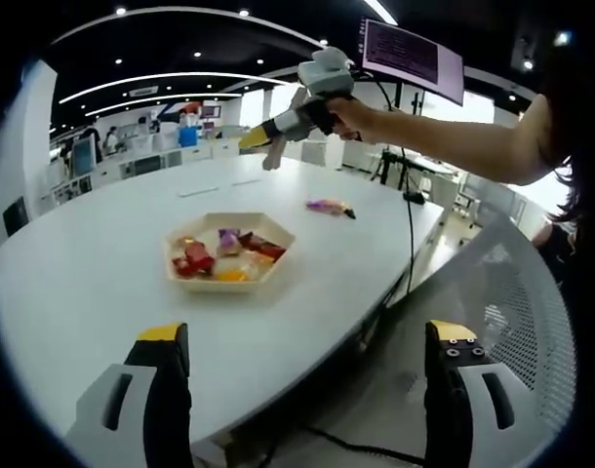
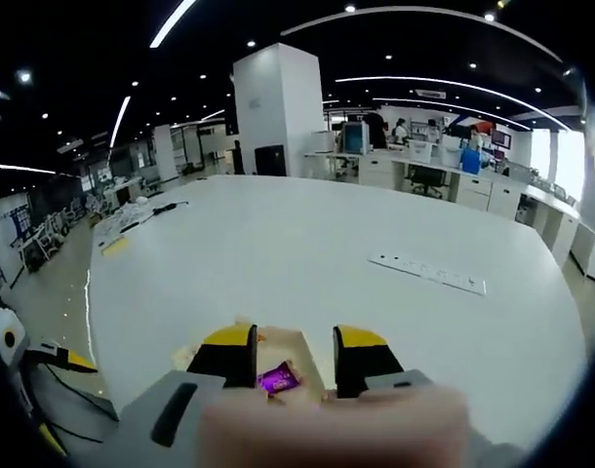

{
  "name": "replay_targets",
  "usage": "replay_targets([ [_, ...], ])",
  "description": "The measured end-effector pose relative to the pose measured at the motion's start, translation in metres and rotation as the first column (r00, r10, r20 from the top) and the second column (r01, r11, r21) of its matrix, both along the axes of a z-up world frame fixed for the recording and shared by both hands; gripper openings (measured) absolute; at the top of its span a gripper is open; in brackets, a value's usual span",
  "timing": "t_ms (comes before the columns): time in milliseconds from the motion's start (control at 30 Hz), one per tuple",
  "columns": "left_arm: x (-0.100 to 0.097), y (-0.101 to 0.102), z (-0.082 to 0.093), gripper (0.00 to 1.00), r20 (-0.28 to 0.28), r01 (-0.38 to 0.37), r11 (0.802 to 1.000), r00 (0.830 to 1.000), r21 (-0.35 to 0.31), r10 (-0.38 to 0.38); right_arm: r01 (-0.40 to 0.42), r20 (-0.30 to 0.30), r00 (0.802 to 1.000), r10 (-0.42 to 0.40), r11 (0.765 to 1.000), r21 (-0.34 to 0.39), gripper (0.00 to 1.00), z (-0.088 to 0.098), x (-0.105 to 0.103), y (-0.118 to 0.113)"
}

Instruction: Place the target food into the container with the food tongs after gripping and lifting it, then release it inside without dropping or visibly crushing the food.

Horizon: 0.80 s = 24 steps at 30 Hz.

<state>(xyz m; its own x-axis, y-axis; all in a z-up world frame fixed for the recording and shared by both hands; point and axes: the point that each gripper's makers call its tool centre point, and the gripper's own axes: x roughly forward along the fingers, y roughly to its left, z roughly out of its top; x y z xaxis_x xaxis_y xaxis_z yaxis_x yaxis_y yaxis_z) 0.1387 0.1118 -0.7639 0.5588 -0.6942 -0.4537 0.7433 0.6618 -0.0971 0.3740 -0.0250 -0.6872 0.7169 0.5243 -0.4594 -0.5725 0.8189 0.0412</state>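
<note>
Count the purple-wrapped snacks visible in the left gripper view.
2: one purple-wrapped snack lies in the hexagonal tray, another lies loose on the table beyond it. More may be hidden.

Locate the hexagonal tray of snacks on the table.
In the left gripper view, the hexagonal tray sits mid-table, near its front edge, with a purple snack lying beyond it to the right.

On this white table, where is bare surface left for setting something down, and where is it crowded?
The white table lies bare between the hexagonal wooden tray and its near edge, and on the far side around the flat white power strip. It is crowded inside the tray, full of wrapped snacks. One purple-wrapped snack lies alone towards the right edge.
</note>
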Motion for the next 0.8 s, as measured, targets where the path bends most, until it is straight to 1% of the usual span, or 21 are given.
replay_targets([
  [167, -0.002, -0.002, -0.001, 0.99, 0.001, 0.018, 1.000, 1.000, 0.004, -0.018, 0.045, -0.002, 0.999, -0.045, 0.999, -0.016, 0.31, -0.002, -0.001, -0.035],
  [200, -0.003, -0.003, -0.002, 0.99, 0.001, 0.026, 1.000, 1.000, 0.008, -0.026, 0.060, -0.002, 0.998, -0.060, 0.998, -0.026, 0.31, -0.003, -0.001, -0.046],
  [233, -0.003, -0.003, -0.002, 0.99, 0.001, 0.029, 1.000, 1.000, 0.010, -0.029, 0.064, 0.000, 0.998, -0.064, 0.998, -0.029, 0.31, -0.003, -0.001, -0.049],
  [333, -0.006, -0.005, -0.004, 1.00, 0.003, 0.046, 0.999, 0.999, 0.026, -0.046, 0.104, 0.004, 0.995, -0.104, 0.993, -0.047, 0.31, -0.004, 0.000, -0.077],
  [400, -0.007, -0.005, -0.005, 1.00, 0.002, 0.051, 0.998, 0.999, 0.031, -0.051, 0.116, 0.005, 0.993, -0.116, 0.992, -0.044, 0.31, -0.005, 0.001, -0.090],
  [500, -0.006, -0.005, -0.006, 1.00, 0.001, 0.051, 0.998, 0.999, 0.035, -0.051, 0.166, -0.025, 0.985, -0.168, 0.984, -0.059, 0.31, -0.018, 0.002, -0.116],
  [567, -0.005, -0.004, -0.005, 1.00, 0.012, 0.048, 0.998, 0.999, 0.038, -0.049, 0.187, -0.042, 0.981, -0.189, 0.981, -0.060, 0.31, -0.027, 0.000, -0.130],
  [700, -0.005, -0.003, -0.007, 1.00, 0.001, 0.042, 0.998, 0.999, 0.045, -0.042, 0.217, -0.073, 0.973, -0.221, 0.974, -0.060, 0.31, -0.041, -0.005, -0.145],
  [733, -0.004, -0.002, -0.008, 1.00, 0.004, 0.032, 0.998, 0.999, 0.054, -0.032, 0.219, -0.077, 0.972, -0.223, 0.974, -0.061, 0.31, -0.043, -0.006, -0.147],
  [800, -0.004, -0.002, -0.006, 1.00, 0.010, 0.028, 0.998, 1.000, 0.051, -0.029, 0.224, -0.081, 0.970, -0.230, 0.972, -0.075, 0.31, -0.049, -0.008, -0.151],
])
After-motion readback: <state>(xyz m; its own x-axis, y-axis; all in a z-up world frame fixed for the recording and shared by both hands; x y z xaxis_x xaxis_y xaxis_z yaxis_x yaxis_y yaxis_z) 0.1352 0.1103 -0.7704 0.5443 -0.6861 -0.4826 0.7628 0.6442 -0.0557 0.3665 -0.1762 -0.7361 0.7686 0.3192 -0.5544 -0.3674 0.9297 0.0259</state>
